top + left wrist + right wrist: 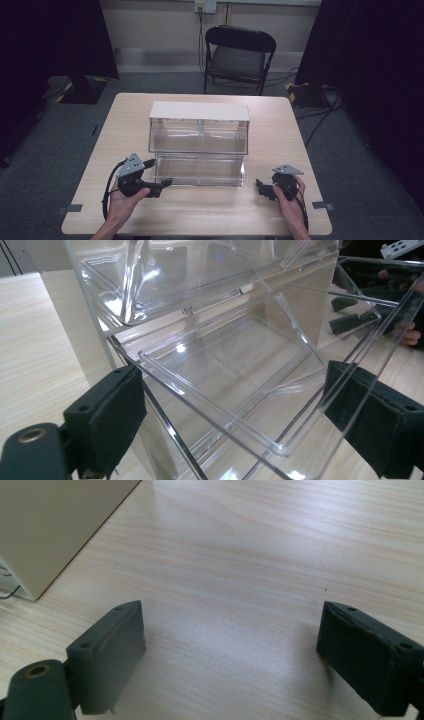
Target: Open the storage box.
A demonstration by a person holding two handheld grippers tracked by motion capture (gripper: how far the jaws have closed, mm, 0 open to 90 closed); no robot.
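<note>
**Both tools spread wide beside the clear drawer cabinet**

A light wooden table (210,210) carried a clear plastic two-tier drawer cabinet with a pale beige top (199,131), which stood near the middle of the surface. Its lower clear plastic drawer (200,171) was pulled out toward the person's side, sitting forward of the upper tier.

The left tool (160,186), held in the person's left hand (125,197), sat at the front left corner of the pulled-out drawer. In the left gripper view its jaws stood wide apart, one on either side of the drawer's corner, the clear rim (215,415) running between them; whether either pad touched the plastic could not be told.

The right tool (261,187), held in the right hand (290,197), lay to the right of the drawer, apart from it and over bare table. In the right gripper view its jaws were likewise wide apart with nothing between them but wood grain, and a beige side panel of the cabinet (55,525) showed at the upper left.

Beyond the table's far edge stood a black folding chair (239,55) on grey carpet.
</note>
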